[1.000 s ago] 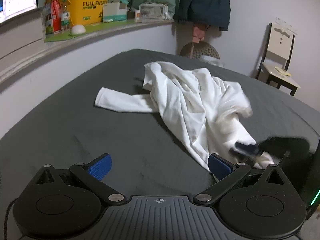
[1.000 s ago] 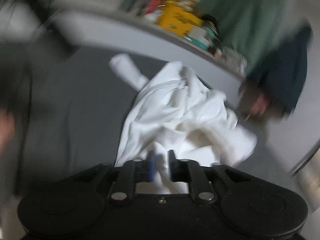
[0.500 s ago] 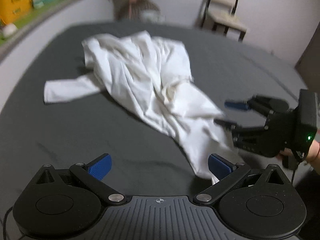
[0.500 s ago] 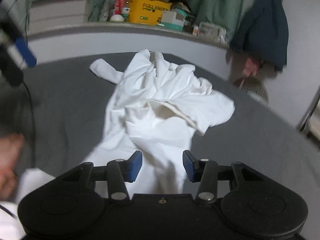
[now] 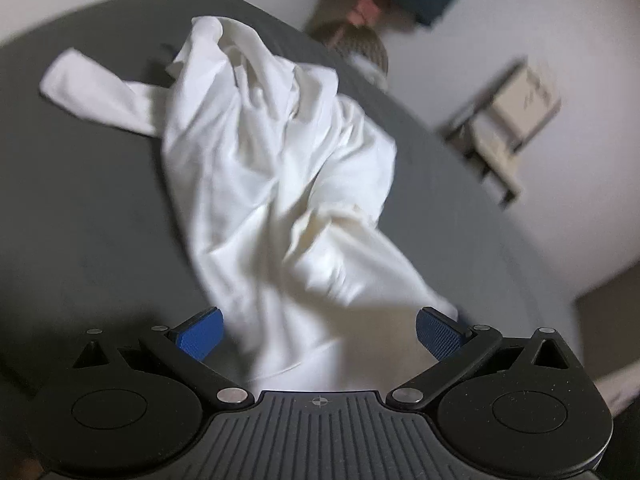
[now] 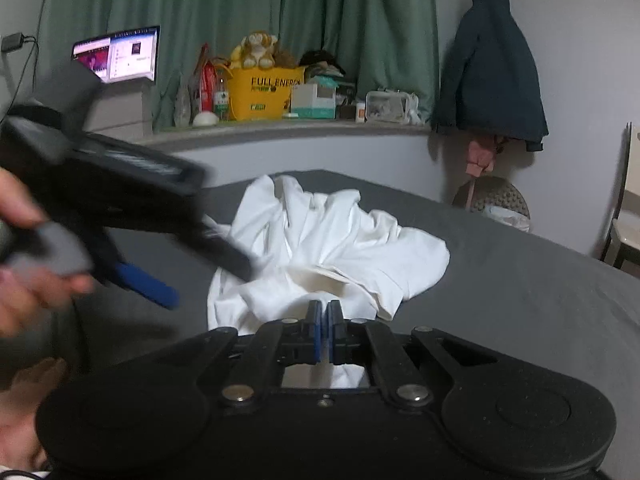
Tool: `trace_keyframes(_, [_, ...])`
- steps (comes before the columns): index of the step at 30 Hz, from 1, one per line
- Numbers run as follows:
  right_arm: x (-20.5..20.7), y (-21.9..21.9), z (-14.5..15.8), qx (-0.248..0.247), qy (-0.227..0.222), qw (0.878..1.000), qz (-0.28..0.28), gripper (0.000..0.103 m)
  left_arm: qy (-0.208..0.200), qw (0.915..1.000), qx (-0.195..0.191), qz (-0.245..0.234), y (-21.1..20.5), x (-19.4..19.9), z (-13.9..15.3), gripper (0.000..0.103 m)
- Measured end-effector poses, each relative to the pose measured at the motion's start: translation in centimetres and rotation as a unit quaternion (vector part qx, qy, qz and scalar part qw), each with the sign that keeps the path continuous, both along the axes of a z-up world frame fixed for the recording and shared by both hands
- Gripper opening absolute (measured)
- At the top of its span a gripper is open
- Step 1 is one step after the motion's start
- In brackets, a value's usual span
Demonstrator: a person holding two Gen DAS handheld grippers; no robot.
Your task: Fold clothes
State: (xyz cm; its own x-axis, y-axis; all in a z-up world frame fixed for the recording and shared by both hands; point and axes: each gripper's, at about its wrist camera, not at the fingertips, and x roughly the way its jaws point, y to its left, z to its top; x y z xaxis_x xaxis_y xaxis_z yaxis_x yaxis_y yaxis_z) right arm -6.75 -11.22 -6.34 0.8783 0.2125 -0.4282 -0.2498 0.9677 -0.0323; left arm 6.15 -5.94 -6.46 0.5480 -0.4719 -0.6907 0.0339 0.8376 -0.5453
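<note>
Both tongs over white garment (image 5: 280, 184): left tongs (image 5: 320, 332) spread; right tongs (image 6: 324, 330) pinching hem.

shirt (image 6: 332, 240) white | bedsheet (image 6: 520, 300) dark grey | curtain (image 6: 240, 8) green

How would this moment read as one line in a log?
task: fold clothes | white garment crumpled on grey bed | left gripper open | right gripper shut on garment edge
</note>
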Motion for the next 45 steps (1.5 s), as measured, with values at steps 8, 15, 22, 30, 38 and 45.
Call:
trace_keyframes(8, [-0.2,0.4,0.4,-0.015,-0.002,1.000,-0.020,0.004,0.087,0.9853,-0.098,0.110,-2.3,-0.4,-2.6,0.103])
trace_keyframes(15, [0.0,-0.5,0.5,-0.005,0.006,0.999,-0.037,0.004,0.101,0.9647,-0.190,0.152,-4.6,-1.7,-4.8,0.074])
trace_keyframes(22, [0.3,-1.4,0.7,0.017,0.017,0.999,-0.045,0.004,0.091,0.9544,-0.226,0.172,-5.9,-0.6,-5.7,0.058])
trace_keyframes(30, [0.6,-1.6,0.6,0.023,0.020,0.999,-0.045,0.004,0.112,0.9314,-0.256,0.234,-5.9,-0.8,-7.5,0.042])
trace_keyframes(38, [0.7,-1.8,0.7,0.030,0.024,0.998,-0.043,0.004,0.142,0.8988,-0.321,0.262,-5.7,-1.2,-9.9,0.056])
trace_keyframes(45, [0.7,-2.0,0.8,0.044,0.030,0.998,-0.044,0.004,0.096,0.9139,-0.315,0.237,-6.0,0.1,-9.4,0.055])
